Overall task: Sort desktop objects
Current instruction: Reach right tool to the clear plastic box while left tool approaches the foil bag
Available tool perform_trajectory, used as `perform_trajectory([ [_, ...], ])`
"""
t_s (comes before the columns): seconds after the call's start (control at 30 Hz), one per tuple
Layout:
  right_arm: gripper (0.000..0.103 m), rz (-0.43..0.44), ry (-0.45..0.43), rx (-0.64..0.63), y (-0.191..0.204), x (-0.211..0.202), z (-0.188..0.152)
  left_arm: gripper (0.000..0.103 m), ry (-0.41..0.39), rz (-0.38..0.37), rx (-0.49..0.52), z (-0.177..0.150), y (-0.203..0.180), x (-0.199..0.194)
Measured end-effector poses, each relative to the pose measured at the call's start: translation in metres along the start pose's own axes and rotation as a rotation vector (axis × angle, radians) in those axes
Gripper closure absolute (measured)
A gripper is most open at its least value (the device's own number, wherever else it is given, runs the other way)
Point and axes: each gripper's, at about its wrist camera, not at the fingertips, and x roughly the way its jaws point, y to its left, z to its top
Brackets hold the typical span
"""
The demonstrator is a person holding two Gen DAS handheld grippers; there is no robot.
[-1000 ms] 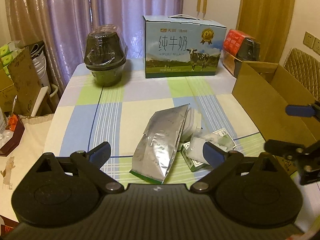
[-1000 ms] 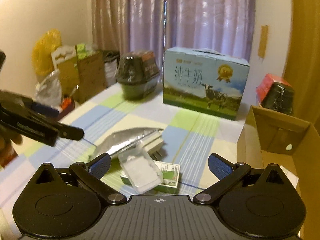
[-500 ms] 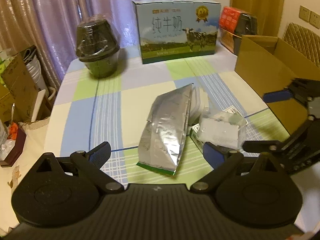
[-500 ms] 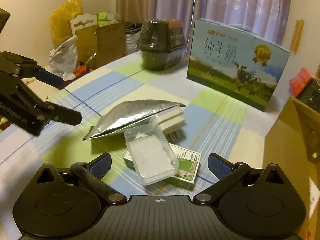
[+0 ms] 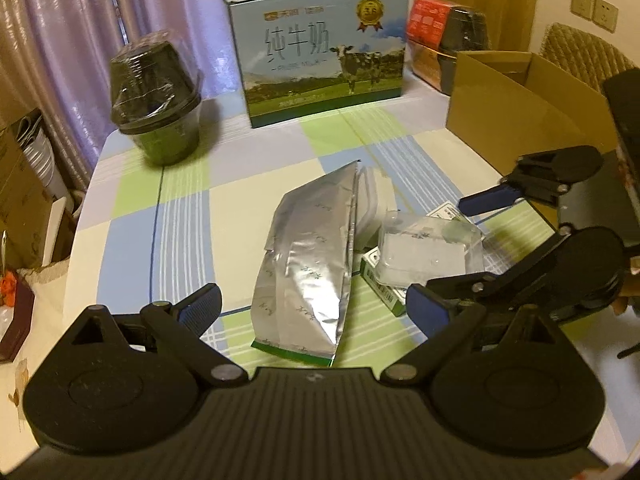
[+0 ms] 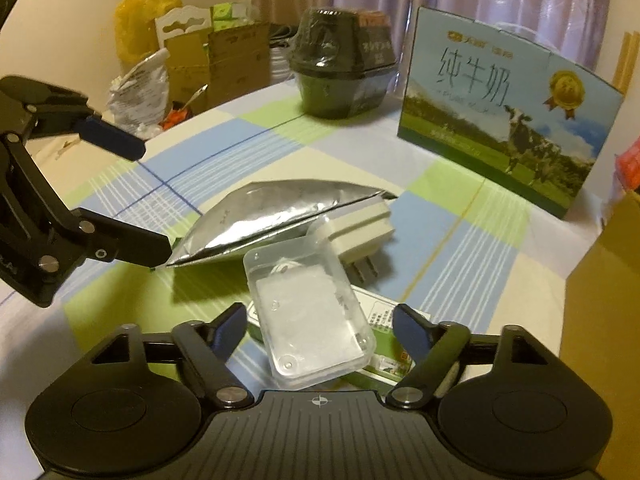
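Observation:
A silver foil bag (image 5: 308, 264) (image 6: 272, 212) lies in the middle of the checked tablecloth. To its right, a clear plastic box (image 5: 428, 248) (image 6: 316, 312) rests on a flat green carton (image 5: 382, 286) (image 6: 386, 318). A white plug adapter (image 5: 374, 204) (image 6: 360, 228) lies just behind them. My left gripper (image 5: 314, 310) (image 6: 150, 200) is open, low over the bag's near end. My right gripper (image 6: 320, 328) (image 5: 452, 240) is open, with one finger on each side of the clear box. Neither gripper holds anything.
An open cardboard box (image 5: 516, 120) (image 6: 600, 300) stands at the table's right edge. At the back are a milk carton case (image 5: 320, 64) (image 6: 500, 128), a wrapped dark bowl pack (image 5: 156, 100) (image 6: 340, 76) and a red-and-black pack (image 5: 448, 44). Boxes and bags (image 6: 200, 64) stand beyond the left edge.
Both grippers have come down and closed in on the pile. The right one now straddles the clear box, and the left one hangs over the bag's near end. The objects have not moved.

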Motion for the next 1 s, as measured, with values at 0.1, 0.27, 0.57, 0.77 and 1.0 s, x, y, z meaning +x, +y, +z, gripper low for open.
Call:
perform_trajectory([
  [0.1, 0.039, 0.002, 0.008, -0.01, 0.0, 0.003, 0.0, 0.006, -0.004, -0.01, 0.028, -0.001, -0.002, 0.002],
  [0.27, 0.044, 0.002, 0.019, -0.001, -0.001, 0.0, -0.002, 0.006, -0.017, -0.014, 0.096, -0.006, -0.009, 0.006],
  [0.57, 0.048, -0.084, -0.025, 0.087, -0.023, -0.029, 0.0, 0.01, -0.097, -0.092, 0.193, -0.009, -0.028, 0.01],
  [0.77, 0.048, -0.126, 0.007, 0.094, -0.028, -0.033, -0.001, 0.013, -0.144, -0.146, 0.33, -0.004, -0.053, 0.015],
  [1.0, 0.048, -0.159, 0.019, 0.16, -0.045, -0.037, -0.006, 0.017, -0.112, -0.205, 0.41, 0.001, -0.071, 0.041],
])
